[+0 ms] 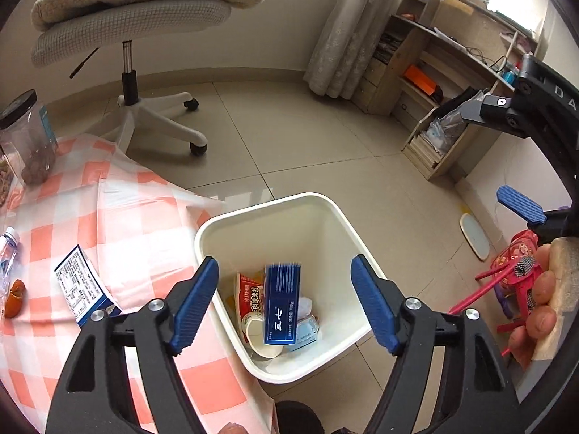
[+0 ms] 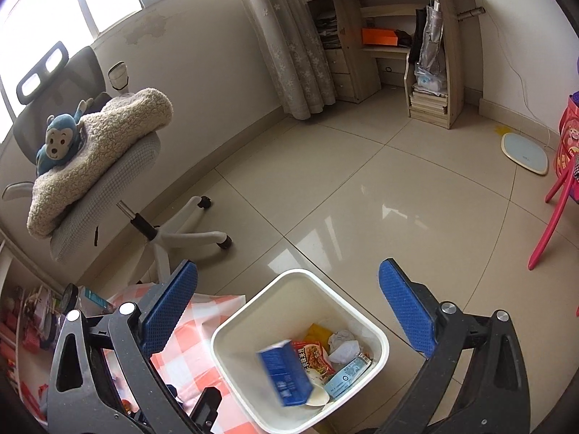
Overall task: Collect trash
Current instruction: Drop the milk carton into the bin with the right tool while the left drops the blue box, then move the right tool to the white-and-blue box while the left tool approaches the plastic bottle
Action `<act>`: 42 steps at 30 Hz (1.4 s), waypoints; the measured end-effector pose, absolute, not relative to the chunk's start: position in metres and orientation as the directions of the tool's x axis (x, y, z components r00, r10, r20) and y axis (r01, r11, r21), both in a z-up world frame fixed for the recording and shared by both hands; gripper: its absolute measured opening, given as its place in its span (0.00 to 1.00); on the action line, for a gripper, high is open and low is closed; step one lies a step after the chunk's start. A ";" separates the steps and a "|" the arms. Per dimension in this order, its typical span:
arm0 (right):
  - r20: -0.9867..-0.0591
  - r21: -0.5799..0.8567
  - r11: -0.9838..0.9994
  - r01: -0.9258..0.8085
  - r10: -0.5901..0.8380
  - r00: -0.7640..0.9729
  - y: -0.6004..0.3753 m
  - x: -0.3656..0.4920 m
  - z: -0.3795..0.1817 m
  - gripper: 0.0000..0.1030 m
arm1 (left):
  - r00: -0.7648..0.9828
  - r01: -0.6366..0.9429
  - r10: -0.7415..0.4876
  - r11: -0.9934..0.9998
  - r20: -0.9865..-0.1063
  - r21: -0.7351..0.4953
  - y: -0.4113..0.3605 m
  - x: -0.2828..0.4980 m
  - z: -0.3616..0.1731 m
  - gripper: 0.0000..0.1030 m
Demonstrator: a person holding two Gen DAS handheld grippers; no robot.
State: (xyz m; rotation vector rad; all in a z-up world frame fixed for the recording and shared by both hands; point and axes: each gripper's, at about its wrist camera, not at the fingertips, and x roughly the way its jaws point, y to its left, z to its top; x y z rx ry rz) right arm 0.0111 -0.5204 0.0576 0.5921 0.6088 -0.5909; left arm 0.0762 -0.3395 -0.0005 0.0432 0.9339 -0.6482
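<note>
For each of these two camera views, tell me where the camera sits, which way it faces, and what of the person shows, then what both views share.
Left wrist: sits on the left hand-held gripper, looking down past open fingers into the white bin beside the checked tablecloth; the person's other hand shows at the right edge.
Right wrist: sits on the right hand-held gripper, open, facing down over the bin and across the floor to the desk shelves; no hand shows.
Shared: the bin, the blue box in it, and the office chair.
</note>
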 end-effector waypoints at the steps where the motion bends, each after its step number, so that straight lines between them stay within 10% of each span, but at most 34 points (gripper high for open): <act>1: -0.666 0.314 0.688 0.654 -0.331 0.668 -0.518 0.012 0.058 0.93 | 0.438 0.527 -0.483 0.821 -0.758 -0.218 -0.334 0.077 0.000 0.75; 17: -0.665 -0.015 0.872 0.489 -0.374 0.646 -0.392 0.060 0.049 0.93 | 0.789 0.176 -0.068 0.977 -0.611 0.118 -0.181 0.087 0.040 0.88; 42: -0.779 -0.235 0.966 0.109 -0.254 0.573 -0.215 0.127 -0.021 0.93 | 0.681 -0.097 0.116 0.993 -0.723 0.068 0.016 0.120 0.019 0.89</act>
